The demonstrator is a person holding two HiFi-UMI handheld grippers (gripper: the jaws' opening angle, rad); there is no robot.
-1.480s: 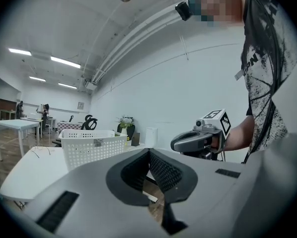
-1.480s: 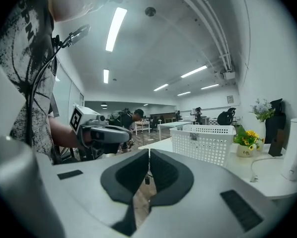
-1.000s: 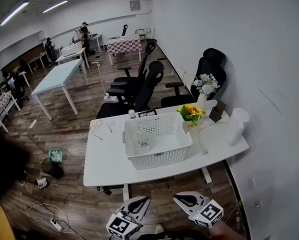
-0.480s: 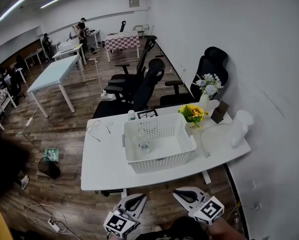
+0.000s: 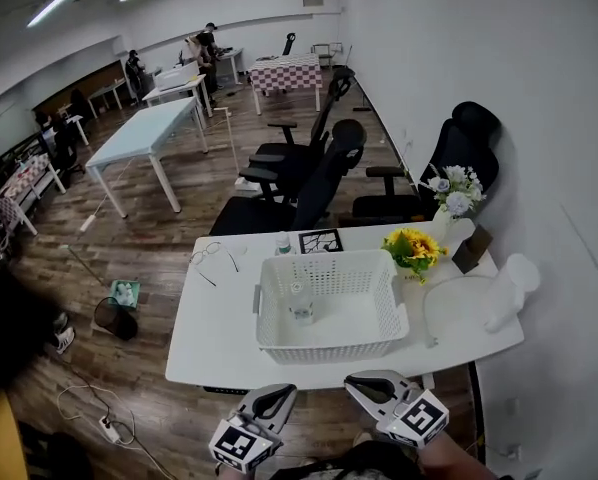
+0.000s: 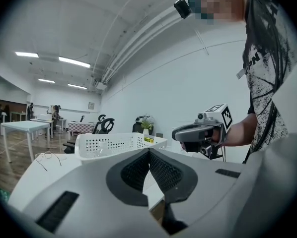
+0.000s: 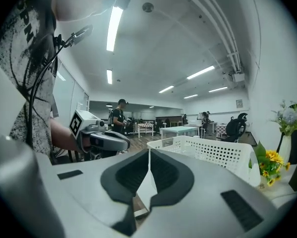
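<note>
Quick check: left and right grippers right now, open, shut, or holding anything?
Left gripper: shut, nothing between its jaws.
Right gripper: shut, nothing between its jaws.

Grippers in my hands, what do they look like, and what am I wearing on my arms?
The left gripper and right gripper are pale grey, rounded shells. Each carries a white cube with black square markers. Each claw has dark ribbed pads set in a black-rimmed opening. The shirt is white with black splatter print and short sleeves. Thin black cables run over it.
</note>
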